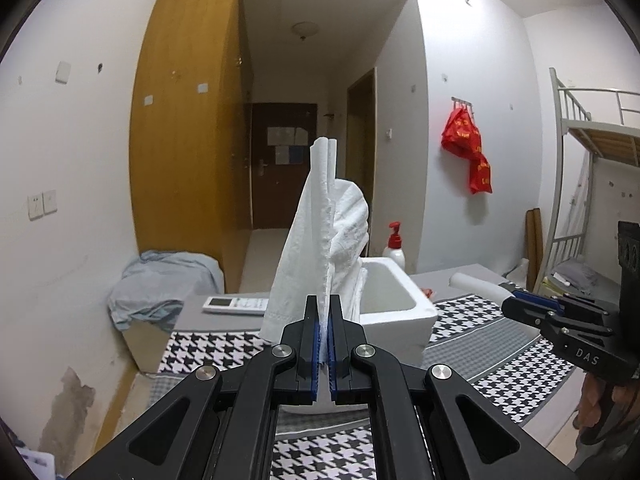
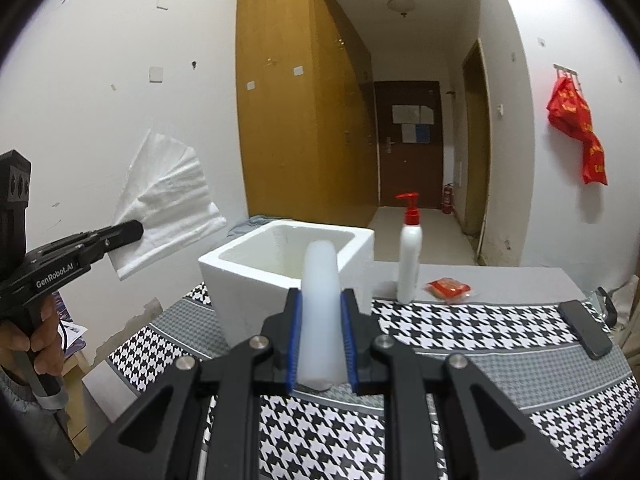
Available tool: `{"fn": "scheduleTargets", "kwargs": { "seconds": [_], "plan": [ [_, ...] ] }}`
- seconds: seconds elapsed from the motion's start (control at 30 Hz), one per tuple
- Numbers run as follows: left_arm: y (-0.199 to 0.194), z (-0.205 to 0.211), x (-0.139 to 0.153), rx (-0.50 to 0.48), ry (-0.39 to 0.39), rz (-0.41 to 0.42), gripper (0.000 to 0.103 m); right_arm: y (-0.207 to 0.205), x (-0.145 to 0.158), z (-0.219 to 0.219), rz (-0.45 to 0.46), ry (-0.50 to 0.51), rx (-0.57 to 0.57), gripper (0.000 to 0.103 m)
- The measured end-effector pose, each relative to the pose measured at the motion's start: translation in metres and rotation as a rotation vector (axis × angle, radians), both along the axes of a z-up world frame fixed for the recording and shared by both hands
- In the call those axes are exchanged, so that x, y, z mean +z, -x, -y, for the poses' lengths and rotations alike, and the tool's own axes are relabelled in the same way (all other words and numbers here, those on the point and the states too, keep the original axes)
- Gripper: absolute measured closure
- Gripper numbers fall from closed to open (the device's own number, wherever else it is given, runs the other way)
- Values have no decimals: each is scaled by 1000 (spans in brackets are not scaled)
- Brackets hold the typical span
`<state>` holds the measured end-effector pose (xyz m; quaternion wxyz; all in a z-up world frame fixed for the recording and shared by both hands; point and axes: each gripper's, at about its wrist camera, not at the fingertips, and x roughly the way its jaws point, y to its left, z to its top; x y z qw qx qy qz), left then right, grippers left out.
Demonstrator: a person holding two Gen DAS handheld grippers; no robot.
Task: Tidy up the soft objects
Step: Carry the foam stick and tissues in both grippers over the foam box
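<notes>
My left gripper [image 1: 324,312] is shut on a white folded cloth [image 1: 320,240] and holds it up in the air, left of and above the white foam box [image 1: 400,312]. The cloth [image 2: 168,200] and left gripper [image 2: 136,230] also show in the right wrist view. My right gripper [image 2: 320,308] is shut on a white foam roll [image 2: 321,304], held above the tablecloth just in front of the box [image 2: 256,280]. The right gripper [image 1: 516,304] with the roll [image 1: 476,282] shows at the right of the left wrist view.
On the houndstooth tablecloth [image 2: 460,328] are a white pump bottle with red top [image 2: 410,256], a red packet [image 2: 448,288], a black phone [image 2: 584,330] and a white remote [image 1: 236,305]. A blue-draped box [image 1: 160,292] stands left; a bunk bed [image 1: 592,160] right.
</notes>
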<state>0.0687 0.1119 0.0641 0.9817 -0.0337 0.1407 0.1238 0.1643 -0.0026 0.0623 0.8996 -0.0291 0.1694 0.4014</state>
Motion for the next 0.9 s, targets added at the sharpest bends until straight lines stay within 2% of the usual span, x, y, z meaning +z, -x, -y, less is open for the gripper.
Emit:
{"fn": "scheduleTargets", "kwargs": {
  "seconds": [0.9],
  "plan": [
    [1, -45, -7, 85, 13, -13, 100, -29, 6, -75, 2, 85, 91, 81]
  ]
}}
